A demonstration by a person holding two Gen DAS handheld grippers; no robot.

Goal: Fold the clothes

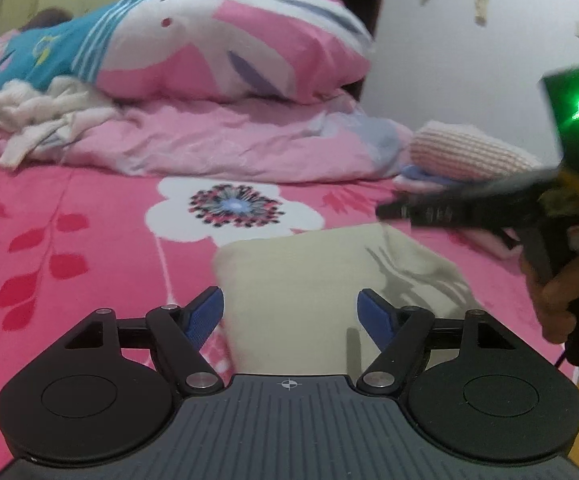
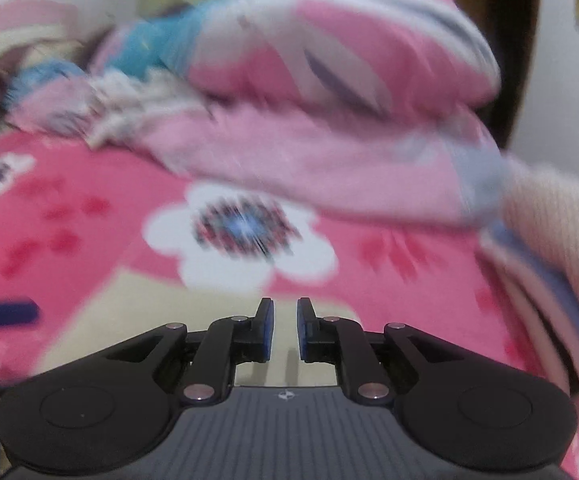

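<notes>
right gripper point(image 2: 285, 328) jaws nearly closed with a narrow gap, empty, over cream cloth point(image 2: 137, 320) on pink floral bedsheet point(image 2: 389, 256), view motion-blurred, folded stack point(image 2: 561, 280) at right

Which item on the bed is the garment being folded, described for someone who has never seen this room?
Start at the pink bedsheet and find its large white flower print. Just nearer the camera lies the cream cloth, flat, in front of the open left gripper. It is the only plain, unpatterned piece; the ribbed pink knit lies further back to the right.

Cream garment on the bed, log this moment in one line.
cream garment: flat on bed | left gripper: open, empty | right gripper: jaws narrowly apart, empty
</notes>
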